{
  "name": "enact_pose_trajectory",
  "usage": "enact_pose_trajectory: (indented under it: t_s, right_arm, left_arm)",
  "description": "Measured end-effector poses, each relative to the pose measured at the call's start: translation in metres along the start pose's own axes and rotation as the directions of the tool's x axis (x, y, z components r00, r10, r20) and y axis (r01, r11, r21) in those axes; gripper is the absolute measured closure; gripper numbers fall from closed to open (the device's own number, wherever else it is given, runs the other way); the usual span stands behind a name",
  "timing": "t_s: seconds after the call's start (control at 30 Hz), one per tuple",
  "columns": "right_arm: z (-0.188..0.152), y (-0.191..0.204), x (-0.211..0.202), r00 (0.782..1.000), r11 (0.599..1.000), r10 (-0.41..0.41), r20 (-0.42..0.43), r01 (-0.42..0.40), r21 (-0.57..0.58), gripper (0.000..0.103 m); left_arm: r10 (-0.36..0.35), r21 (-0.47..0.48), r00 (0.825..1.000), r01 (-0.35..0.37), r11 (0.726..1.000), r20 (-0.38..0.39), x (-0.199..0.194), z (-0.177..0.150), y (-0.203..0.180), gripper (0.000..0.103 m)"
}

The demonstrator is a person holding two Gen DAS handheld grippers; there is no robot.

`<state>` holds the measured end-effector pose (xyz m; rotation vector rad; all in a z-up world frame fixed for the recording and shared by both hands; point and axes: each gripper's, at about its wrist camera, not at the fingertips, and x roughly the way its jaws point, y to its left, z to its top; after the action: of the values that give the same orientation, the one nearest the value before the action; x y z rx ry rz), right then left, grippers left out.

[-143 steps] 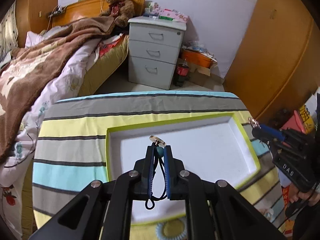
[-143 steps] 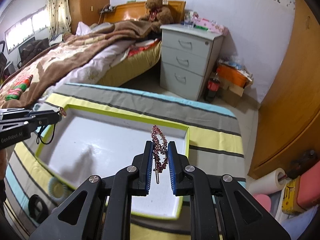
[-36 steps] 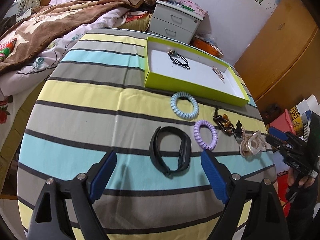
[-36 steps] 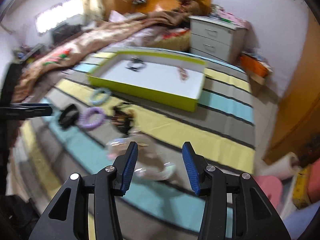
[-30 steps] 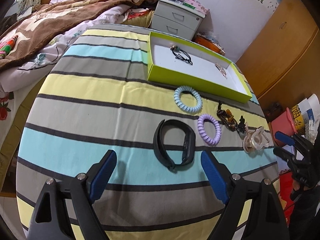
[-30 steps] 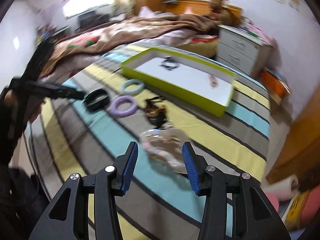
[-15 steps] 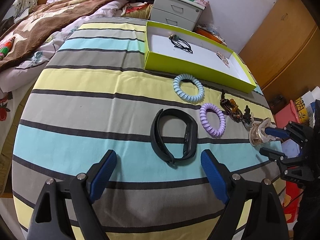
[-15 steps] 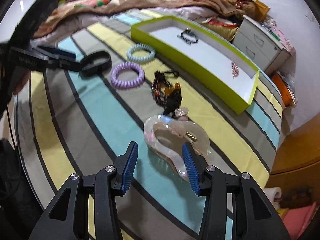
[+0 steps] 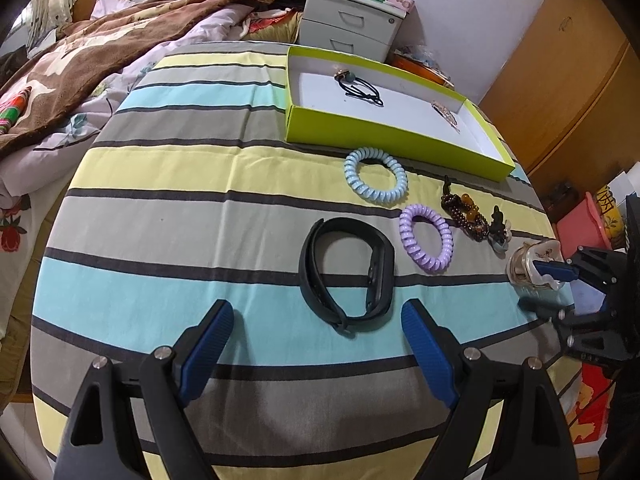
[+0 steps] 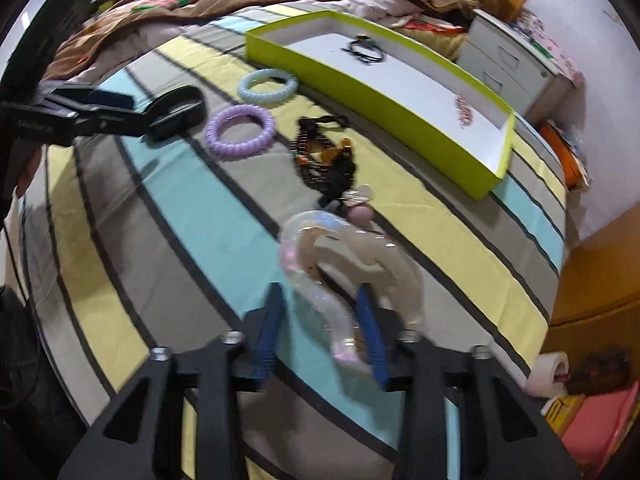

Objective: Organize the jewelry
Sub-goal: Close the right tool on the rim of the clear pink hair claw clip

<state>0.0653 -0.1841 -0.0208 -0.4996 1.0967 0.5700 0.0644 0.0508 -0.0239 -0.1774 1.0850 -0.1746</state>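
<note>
A green tray (image 9: pixel 384 136) (image 10: pixel 360 80) holds a black hair tie (image 9: pixel 360 88) and a red hair clip (image 9: pixel 444 111). On the striped cloth lie a black band (image 9: pixel 346 272), a blue coil tie (image 9: pixel 375 176), a purple coil tie (image 9: pixel 426 238), a brown bead bracelet (image 9: pixel 466 210) and a clear claw clip (image 10: pixel 348 272). My left gripper (image 9: pixel 316 344) is open just short of the black band. My right gripper (image 10: pixel 320 324) is open, its fingers on either side of the clear claw clip, which also shows in the left wrist view (image 9: pixel 532 264).
A bed with a brown blanket (image 9: pixel 120 40) lies left of the table. A grey nightstand (image 9: pixel 352 20) stands behind the tray. Wooden wardrobe doors (image 9: pixel 580 60) stand at the right. A pink bin (image 9: pixel 584 232) sits off the table's right edge.
Both grippers let go of the hair tie and red clip in the tray and drew back. Over the last second my right gripper came down around the clear claw clip; the left barely moved.
</note>
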Motion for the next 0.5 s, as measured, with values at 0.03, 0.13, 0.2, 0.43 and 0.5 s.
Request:
enact_pose_trajectory:
  t_s: [0.03, 0.13, 0.2, 0.43, 0.5]
  right_arm:
    - [-0.001, -0.002, 0.0, 1.0, 1.0, -0.007, -0.001, 0.007, 0.021, 0.079]
    - [-0.003, -0.005, -0.002, 0.999, 0.997, -0.045, 0.006, 0.044, 0.059, 0.087]
    - [-0.004, -0.006, -0.003, 0.998, 0.995, -0.057, 0.015, 0.055, 0.083, 0.091]
    - [-0.014, -0.004, -0.009, 0.997, 0.99, -0.056, 0.057, 0.049, 0.13, 0.091]
    - [-0.016, -0.006, -0.014, 0.995, 0.987, -0.057, 0.08, 0.044, 0.153, 0.091]
  left_arm:
    - [0.001, 0.001, 1.0, -0.001, 1.0, 0.0, 0.0, 0.0, 0.0, 0.016]
    - [0.011, -0.021, 1.0, -0.011, 1.0, 0.001, 0.002, -0.001, 0.001, 0.023]
    - [0.022, -0.026, 1.0, -0.022, 0.999, 0.008, 0.001, -0.001, 0.0, 0.027]
    - [0.029, -0.045, 0.999, -0.028, 0.999, 0.026, 0.0, 0.003, 0.001, 0.033]
    - [0.038, -0.062, 0.999, -0.036, 0.997, 0.032, 0.0, 0.006, 0.004, 0.033]
